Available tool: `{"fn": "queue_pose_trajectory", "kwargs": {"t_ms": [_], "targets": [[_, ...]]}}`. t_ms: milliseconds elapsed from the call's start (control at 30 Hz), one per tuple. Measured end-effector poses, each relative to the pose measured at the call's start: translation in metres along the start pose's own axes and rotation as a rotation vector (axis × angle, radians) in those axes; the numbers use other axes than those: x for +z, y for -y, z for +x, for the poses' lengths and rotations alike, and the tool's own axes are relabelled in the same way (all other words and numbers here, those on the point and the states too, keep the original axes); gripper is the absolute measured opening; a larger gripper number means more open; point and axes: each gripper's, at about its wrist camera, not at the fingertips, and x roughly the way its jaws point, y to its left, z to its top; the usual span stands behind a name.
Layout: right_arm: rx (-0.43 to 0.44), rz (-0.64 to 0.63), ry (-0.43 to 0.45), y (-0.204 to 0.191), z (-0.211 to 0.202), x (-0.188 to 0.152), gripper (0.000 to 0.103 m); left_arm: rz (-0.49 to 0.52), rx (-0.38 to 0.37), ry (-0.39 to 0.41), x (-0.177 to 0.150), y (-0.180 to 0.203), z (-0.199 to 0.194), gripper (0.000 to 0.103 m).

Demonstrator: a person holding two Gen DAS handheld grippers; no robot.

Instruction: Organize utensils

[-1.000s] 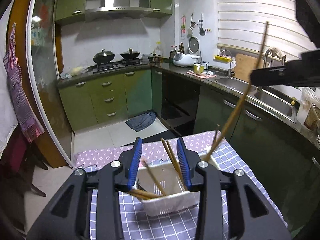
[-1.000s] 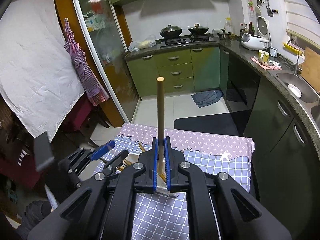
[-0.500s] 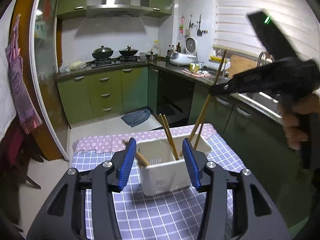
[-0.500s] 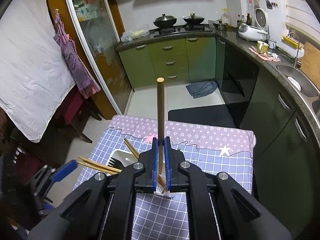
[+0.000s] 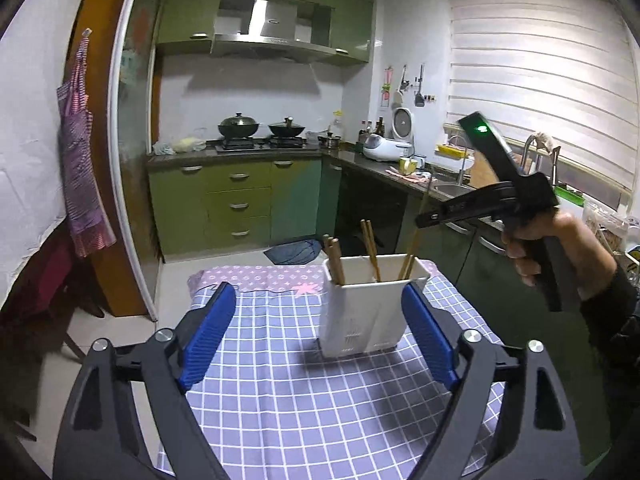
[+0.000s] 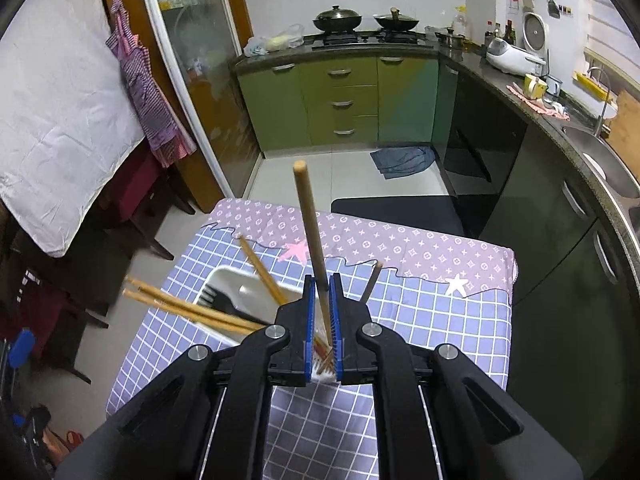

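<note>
A white utensil holder (image 5: 370,304) stands on the checked tablecloth (image 5: 304,396) with several wooden chopsticks (image 5: 370,250) leaning in it. My left gripper (image 5: 316,336) is open and empty, pulled back in front of the holder. My right gripper (image 6: 322,320) is above the holder (image 6: 228,284), shut on one wooden chopstick (image 6: 312,232) whose lower end dips into the right compartment. It shows in the left wrist view (image 5: 432,220) with the chopstick (image 5: 420,232) hanging from it. A black fork (image 6: 216,300) lies inside the holder.
The small table's far edge carries a purple patterned border (image 6: 400,240). Green cabinets (image 5: 240,204) and a dark counter with a sink (image 5: 452,188) run behind and to the right. A chair (image 6: 132,200) stands left of the table.
My left gripper has opened wider and drawn back from the holder. My right gripper has lowered the chopstick further into the holder.
</note>
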Motion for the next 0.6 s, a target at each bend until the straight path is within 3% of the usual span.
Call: {"fn": "queue_pose_trajectory", "kwargs": {"t_ms": [167, 233, 267, 333, 433, 600], "targets": [[0.024, 0.005, 0.102, -0.006, -0.055, -0.026, 0.032, -0.025, 0.029, 0.006, -0.007, -0.011, -0.012, 0.085], [0.036, 0.015, 0.162, -0.008, -0.079, -0.046, 0.051, -0.04, 0.028, 0.005, -0.012, -0.015, -0.018, 0.087], [0.037, 0.019, 0.192, -0.008, -0.089, -0.059, 0.056, -0.047, 0.03, 0.005, -0.015, -0.016, -0.021, 0.088], [0.027, 0.029, 0.261, -0.009, -0.108, -0.092, 0.077, -0.057, 0.043, 0.006, -0.022, -0.018, -0.026, 0.089], [0.021, 0.053, 0.317, -0.01, -0.119, -0.153, 0.093, -0.048, 0.056, 0.006, -0.034, -0.017, -0.032, 0.09], [-0.027, 0.098, 0.295, -0.011, -0.108, -0.244, 0.098, -0.02, 0.06, -0.021, -0.064, -0.007, -0.038, 0.092]]}}
